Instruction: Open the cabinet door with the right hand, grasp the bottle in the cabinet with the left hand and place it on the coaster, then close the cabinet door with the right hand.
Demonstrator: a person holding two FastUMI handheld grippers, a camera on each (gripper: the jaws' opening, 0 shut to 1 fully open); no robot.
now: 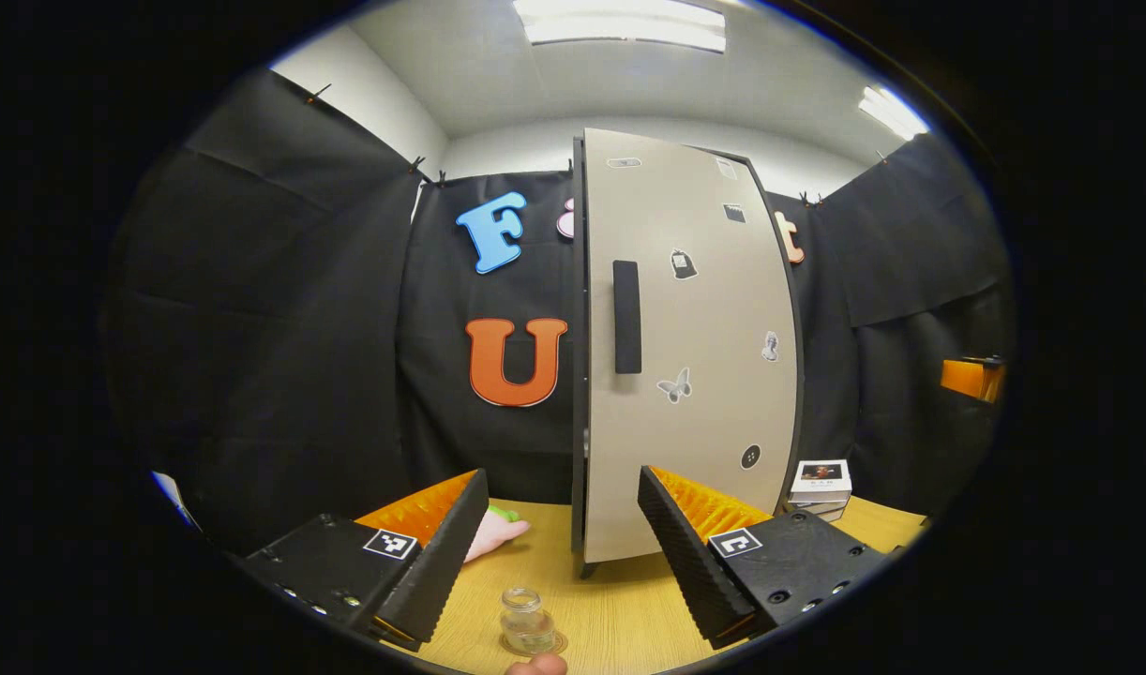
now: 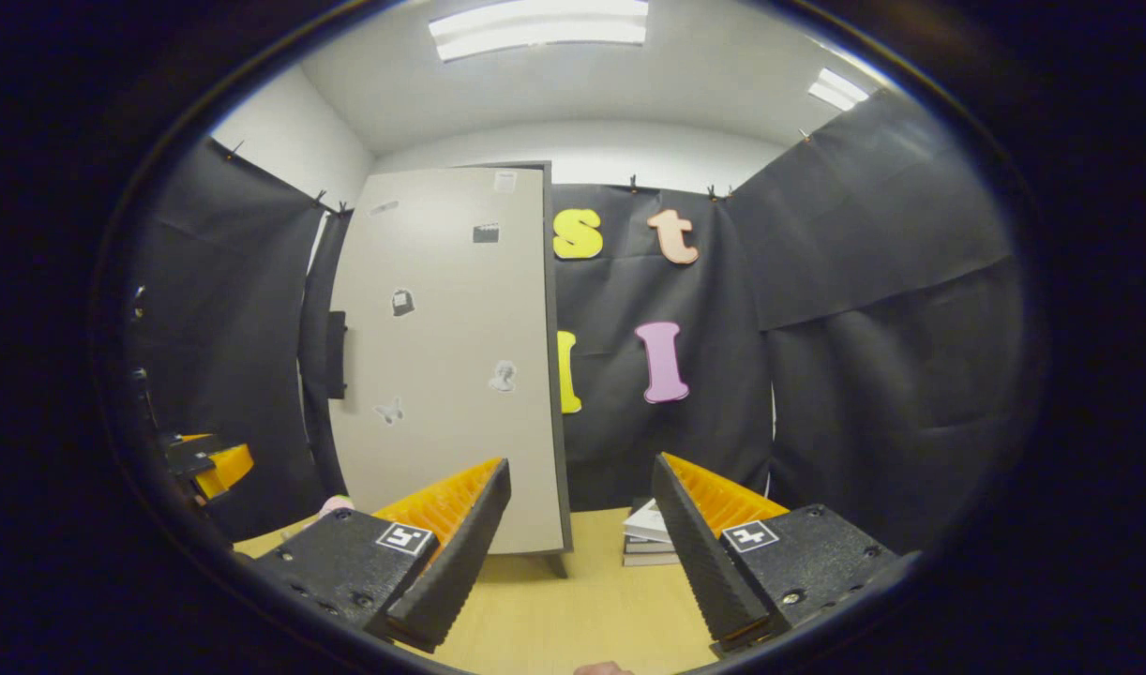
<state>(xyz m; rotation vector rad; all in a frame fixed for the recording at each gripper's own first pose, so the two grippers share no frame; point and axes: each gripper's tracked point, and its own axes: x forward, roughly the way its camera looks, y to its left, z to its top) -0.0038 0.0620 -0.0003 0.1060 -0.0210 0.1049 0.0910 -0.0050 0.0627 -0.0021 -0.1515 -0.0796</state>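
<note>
The tall beige cabinet [image 1: 695,375] stands on the wooden table [image 1: 620,609] with its door shut flat; a dark vertical handle [image 1: 626,317] sits near the door's left edge. A small clear glass bottle [image 1: 525,617] stands upright on a round coaster [image 1: 558,644] close in front of me, low between the fingers of my left gripper [image 1: 564,478], which is open and touches nothing. My right gripper [image 2: 582,464] is open too and holds nothing; the cabinet [image 2: 442,375] stands ahead of it, to the left. The right gripper [image 1: 972,378] also shows far off at the right edge.
A short stack of books [image 1: 821,487] lies right of the cabinet, and the same books [image 2: 650,539] sit between my right fingers. A pink and green object [image 1: 494,534] lies left of the cabinet's foot. Black cloth walls close in the table.
</note>
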